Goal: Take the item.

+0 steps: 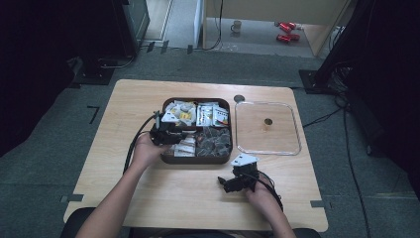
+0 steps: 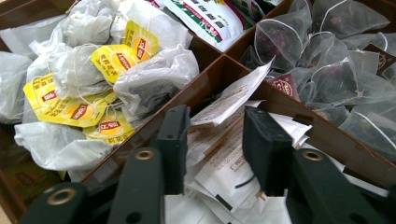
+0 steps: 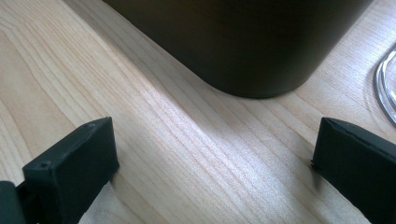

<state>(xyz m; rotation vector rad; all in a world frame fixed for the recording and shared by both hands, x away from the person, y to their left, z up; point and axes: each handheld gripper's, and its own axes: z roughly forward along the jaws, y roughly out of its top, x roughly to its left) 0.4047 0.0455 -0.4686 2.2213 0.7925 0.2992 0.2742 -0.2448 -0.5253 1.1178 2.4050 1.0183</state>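
A brown four-compartment box [image 1: 167, 159] sits mid-table. Its far left cell holds yellow-tagged tea bags [image 2: 116, 58], its far right cell green-and-white packets [image 2: 205, 16], its near right cell mesh pyramid bags [image 2: 327, 70]. My left gripper [image 2: 215, 126] reaches into the near left cell, its jaws apart on either side of white paper sachets [image 2: 224, 158], one of which stands up between them. In the high view the left gripper [image 1: 173, 137] is over the box's left half. My right gripper [image 3: 212, 140] rests open on the wood, facing the box's rounded corner [image 3: 243, 46], nothing between its jaws.
A clear square lid [image 1: 297, 144] lies flat right of the box; its edge [image 3: 385, 84] is close to my right jaw. The wooden table [image 1: 124, 109] has bare room left and in front of the box. A mug [image 1: 236, 26] and red items [image 1: 286, 30] lie on the floor behind.
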